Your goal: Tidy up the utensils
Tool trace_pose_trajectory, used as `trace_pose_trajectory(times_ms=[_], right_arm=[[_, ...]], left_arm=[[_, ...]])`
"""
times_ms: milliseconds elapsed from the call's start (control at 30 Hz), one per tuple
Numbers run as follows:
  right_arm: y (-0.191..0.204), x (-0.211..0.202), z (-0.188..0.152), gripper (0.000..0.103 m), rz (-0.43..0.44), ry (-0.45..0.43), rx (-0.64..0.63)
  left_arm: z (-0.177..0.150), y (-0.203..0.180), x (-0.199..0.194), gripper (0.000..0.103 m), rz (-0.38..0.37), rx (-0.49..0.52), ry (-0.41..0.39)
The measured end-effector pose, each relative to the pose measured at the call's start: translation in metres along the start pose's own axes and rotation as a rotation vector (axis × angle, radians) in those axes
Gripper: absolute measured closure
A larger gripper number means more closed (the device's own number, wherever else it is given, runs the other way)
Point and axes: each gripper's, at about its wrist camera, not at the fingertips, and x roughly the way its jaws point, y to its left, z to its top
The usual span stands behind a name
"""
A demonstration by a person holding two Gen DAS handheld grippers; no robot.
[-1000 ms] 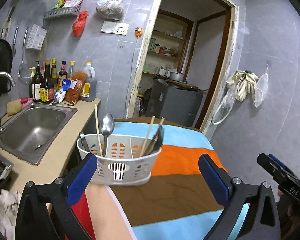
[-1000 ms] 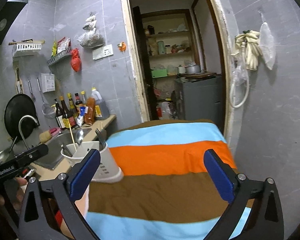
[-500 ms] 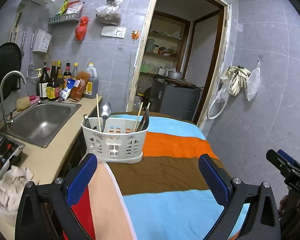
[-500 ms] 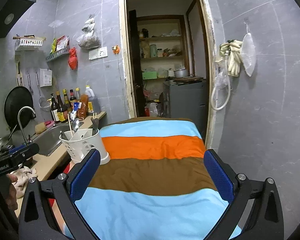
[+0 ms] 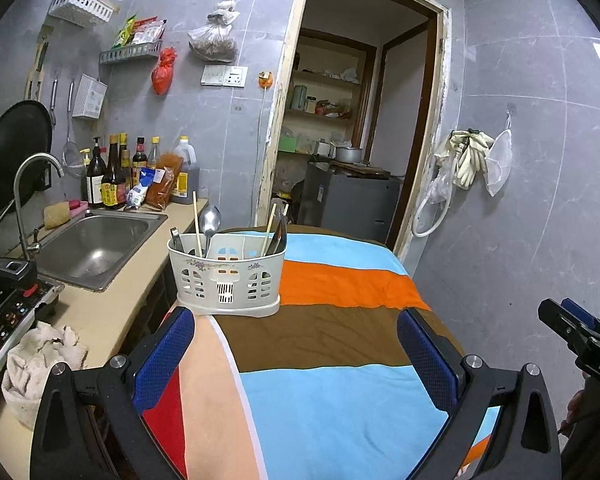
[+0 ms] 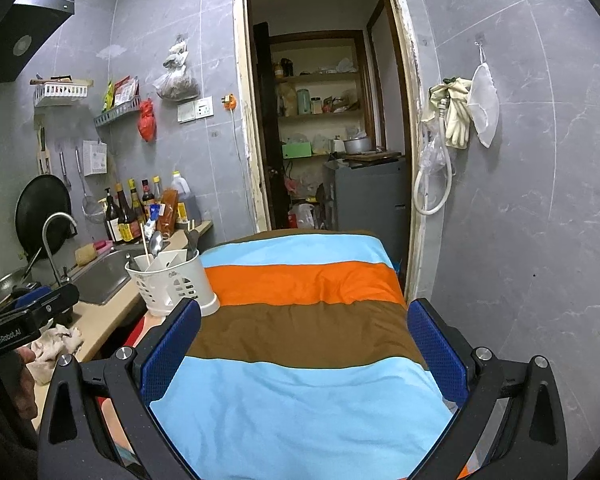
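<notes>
Left wrist view: both tongs, left (image 5: 296, 348) and right (image 6: 304, 340), gape wide and empty over the striped cloth (image 5: 340, 320); caddy (image 5: 226, 280) holds spoon (image 5: 210, 220), chopsticks (image 5: 196, 220).

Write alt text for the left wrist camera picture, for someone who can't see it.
A white utensil caddy holding a spoon and chopsticks stands on a striped cloth, ahead of the open, empty left claw. A sink lies to the left, an open doorway behind.

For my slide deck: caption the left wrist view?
Open left gripper facing a white utensil caddy on a striped cloth.
</notes>
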Motion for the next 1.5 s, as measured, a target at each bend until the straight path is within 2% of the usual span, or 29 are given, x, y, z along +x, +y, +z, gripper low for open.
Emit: trace_pose_trajectory(times_ms=[1500], right_arm=[[0.007, 0.002, -0.003, 0.002, 0.012, 0.0, -0.006]], left_arm=[[0.003, -0.003, 0.001, 0.001, -0.002, 0.007, -0.007]])
